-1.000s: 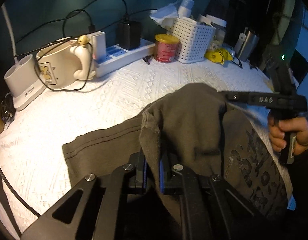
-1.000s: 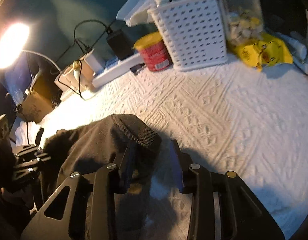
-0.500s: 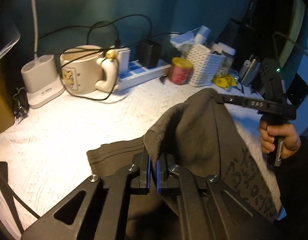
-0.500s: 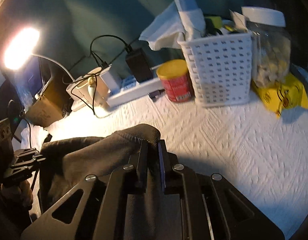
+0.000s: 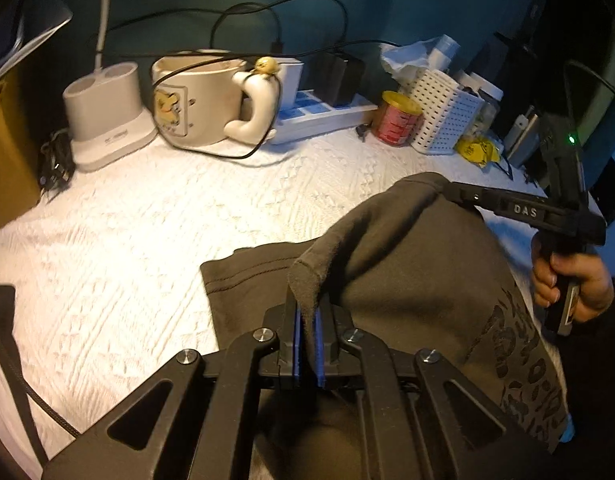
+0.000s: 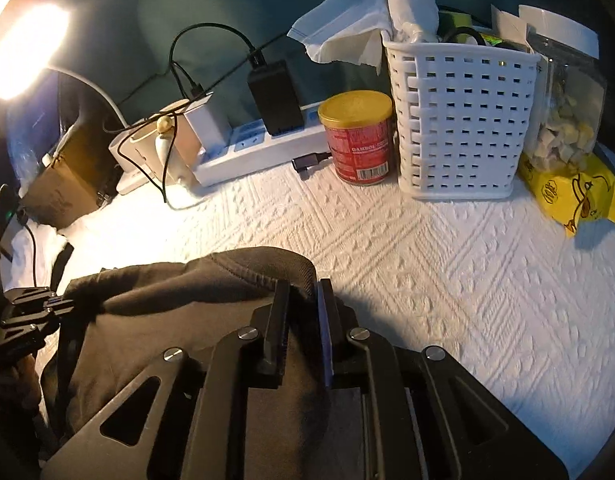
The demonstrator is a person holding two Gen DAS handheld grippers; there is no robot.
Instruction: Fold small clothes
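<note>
The left gripper [image 5: 307, 332] is pinched tight on a corner of the dark grey garment [image 5: 419, 272], its 2 blue-lined jaws pressed together with the fabric edge standing up between them. Beyond it, at the left back of the white textured cloth [image 5: 147, 240], stand a white charging stand [image 5: 107, 116] and a cream mug [image 5: 203, 100] looped by a black cable.

The garment sits mid-table, lifted into a soft tent between the 2 holds, its lower part with a dark printed pattern lying flat toward the near edge. It looks light and limp, a knit that sags wherever it is not held, so corners and hems are the places to grip it.

To the right, the right gripper [image 6: 303, 312] has the ribbed hem between its jaws, which have just been opening slightly; they look closed on the cloth. Further right stand a red can [image 6: 359, 136], a white slotted basket [image 6: 459, 120] and a yellow packet [image 6: 575, 196].
</note>
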